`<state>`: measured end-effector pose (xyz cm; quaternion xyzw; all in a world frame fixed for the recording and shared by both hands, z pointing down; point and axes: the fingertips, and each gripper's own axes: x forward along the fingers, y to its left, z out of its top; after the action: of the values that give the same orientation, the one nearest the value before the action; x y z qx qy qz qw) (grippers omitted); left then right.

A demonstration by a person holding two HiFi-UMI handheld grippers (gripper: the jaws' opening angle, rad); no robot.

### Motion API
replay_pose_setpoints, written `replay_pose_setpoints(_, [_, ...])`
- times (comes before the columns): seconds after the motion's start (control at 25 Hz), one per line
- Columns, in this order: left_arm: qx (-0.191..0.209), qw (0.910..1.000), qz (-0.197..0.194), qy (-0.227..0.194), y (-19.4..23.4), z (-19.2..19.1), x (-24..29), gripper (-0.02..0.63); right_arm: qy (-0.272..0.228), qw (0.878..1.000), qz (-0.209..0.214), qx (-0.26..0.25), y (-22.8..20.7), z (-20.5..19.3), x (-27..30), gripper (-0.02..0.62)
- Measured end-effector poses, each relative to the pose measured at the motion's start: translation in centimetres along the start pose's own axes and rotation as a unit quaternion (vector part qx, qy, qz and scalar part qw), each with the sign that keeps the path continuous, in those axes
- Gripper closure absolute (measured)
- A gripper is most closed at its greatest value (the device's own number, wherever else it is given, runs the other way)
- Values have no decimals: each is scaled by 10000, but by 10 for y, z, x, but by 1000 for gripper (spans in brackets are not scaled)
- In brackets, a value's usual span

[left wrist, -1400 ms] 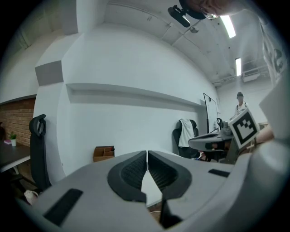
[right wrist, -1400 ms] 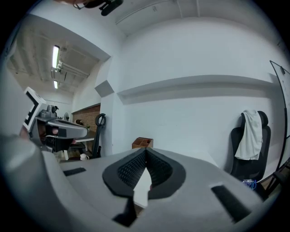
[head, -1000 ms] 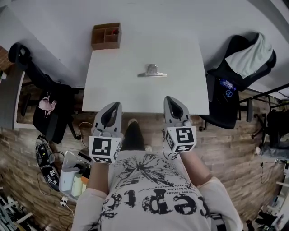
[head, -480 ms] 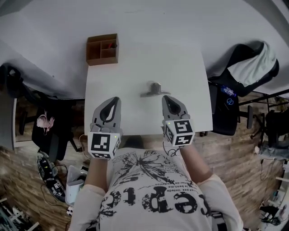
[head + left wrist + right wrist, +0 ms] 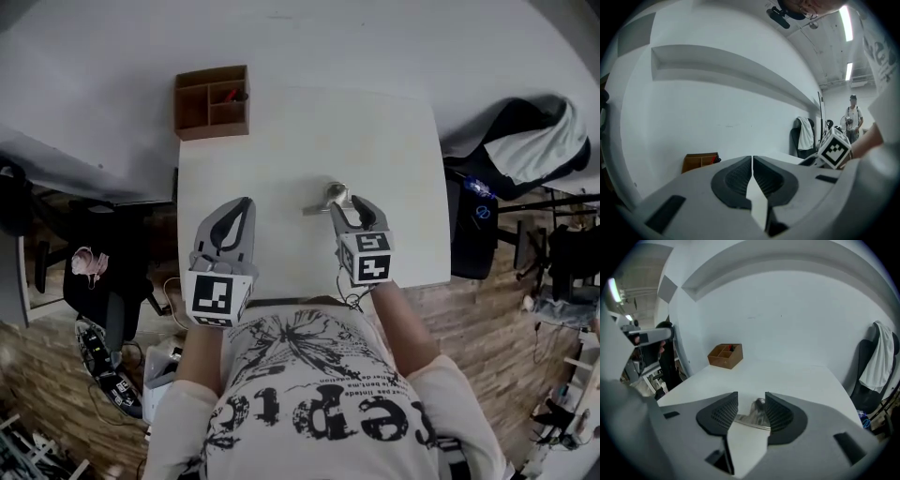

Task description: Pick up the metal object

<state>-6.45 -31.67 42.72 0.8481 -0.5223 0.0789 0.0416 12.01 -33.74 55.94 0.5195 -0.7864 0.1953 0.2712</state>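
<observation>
Opening right gripper [image 5: 751, 398] shows metal object [image 5: 752, 419] between jaws.

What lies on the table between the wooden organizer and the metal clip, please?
Nothing: in the head view, only bare white table separates the wooden organizer from the metal clip.

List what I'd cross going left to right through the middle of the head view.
left gripper → metal object → black chair
</observation>
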Motion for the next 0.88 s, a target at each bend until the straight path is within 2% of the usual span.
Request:
replay_pose_setpoints(0.16, [-144,9997,-4,215,16,-21,10,594,503,9986,-189,24,-7,-21,32,366])
replay_pose_setpoints(0.36, [-253,9990,-82,349,25,-39,25,594,929,9950,-287,238,-17,-41,61,328])
replay_pose_setpoints(0.68, [-256,9979,-197,565,29,-49,48,594,1440,9859,-299,795,-29,-64,92,303])
replay_pose_setpoints(0.88, [-225,9976,-192,621,34,-58,60,594,1738,9801,-232,934,-27,-71,105,300])
